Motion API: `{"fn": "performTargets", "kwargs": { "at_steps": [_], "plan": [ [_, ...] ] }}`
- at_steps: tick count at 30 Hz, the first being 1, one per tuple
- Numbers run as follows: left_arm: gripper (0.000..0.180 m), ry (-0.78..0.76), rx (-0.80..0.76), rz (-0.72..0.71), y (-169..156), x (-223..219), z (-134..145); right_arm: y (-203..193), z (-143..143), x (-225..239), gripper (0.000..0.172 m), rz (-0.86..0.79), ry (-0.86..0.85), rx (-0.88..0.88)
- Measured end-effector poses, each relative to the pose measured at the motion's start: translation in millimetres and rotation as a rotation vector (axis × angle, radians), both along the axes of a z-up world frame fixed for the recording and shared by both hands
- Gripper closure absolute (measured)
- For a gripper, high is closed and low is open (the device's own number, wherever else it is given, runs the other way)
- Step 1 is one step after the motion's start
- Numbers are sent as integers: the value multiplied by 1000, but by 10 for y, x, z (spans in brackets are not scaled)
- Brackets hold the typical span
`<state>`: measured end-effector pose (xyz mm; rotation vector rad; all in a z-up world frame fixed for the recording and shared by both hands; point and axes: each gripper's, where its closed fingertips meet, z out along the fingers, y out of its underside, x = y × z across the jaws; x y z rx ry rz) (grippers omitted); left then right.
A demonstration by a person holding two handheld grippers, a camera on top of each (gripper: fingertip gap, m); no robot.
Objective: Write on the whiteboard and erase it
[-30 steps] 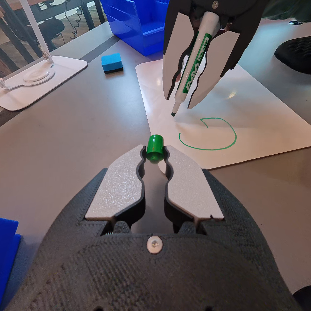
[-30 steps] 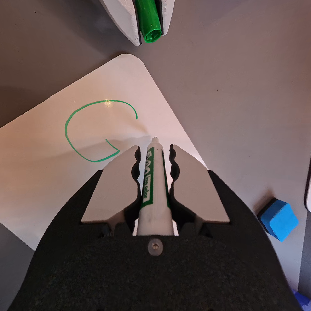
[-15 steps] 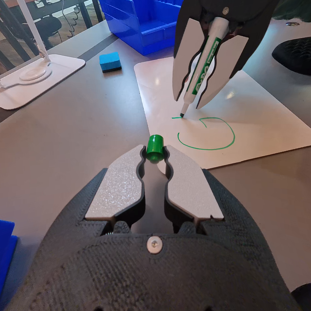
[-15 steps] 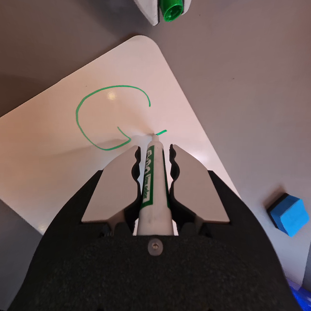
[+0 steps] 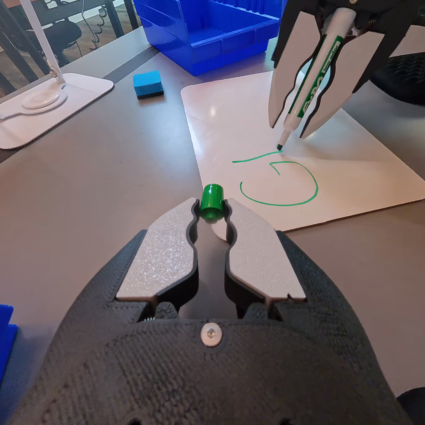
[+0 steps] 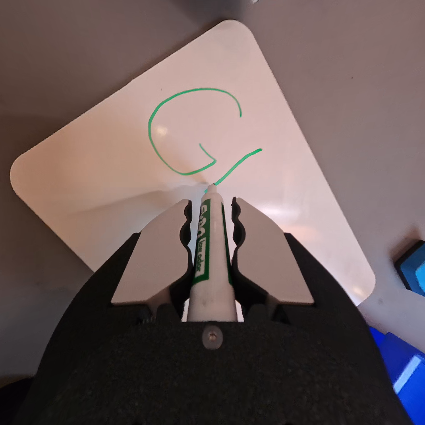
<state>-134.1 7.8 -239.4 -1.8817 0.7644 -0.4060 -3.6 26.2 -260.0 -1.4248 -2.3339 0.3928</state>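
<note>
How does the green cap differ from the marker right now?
The cap is short, all green, pinched at the left gripper's fingertips above the table; the marker is long, white-bodied, clamped deep in the right gripper, tip on the whiteboard. Both are held.

The blue bin [image 5: 207, 34] at the top of the left wrist view is cut off by the upper edge. In the right wrist view, the blue eraser [image 6: 414, 269] is clipped by the right edge, and the marker [image 6: 211, 264] rear end is hidden behind the gripper body. Blurred blue shapes [image 6: 404, 379] fill the lower right corner.
</note>
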Motion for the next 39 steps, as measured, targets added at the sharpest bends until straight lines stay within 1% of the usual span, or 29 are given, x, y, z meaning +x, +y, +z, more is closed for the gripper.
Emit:
{"fn": "performTargets", "kwargs": {
  "at_steps": [4,9,15,21,25,33,39],
  "plan": [
    [160,-1,0,2,1,-5,1,100,46,-150,137,-7,35,12],
    [160,-5,-1,4,7,-21,6,134,7,-246,137,3,26,-1],
    [160,-3,-1,0,4,-17,4,138,-41,-237,137,3,10,-5],
    [160,0,-4,2,5,-17,-9,336,-44,-148,137,-40,2,30],
    [160,1,-7,3,8,-19,-17,434,-42,-112,137,-70,8,20],
    [160,0,-7,3,8,-22,-16,478,42,-276,137,-64,41,23],
    [160,-1,-5,2,6,-25,-7,533,-6,-344,137,-60,23,29]
  ]
}}
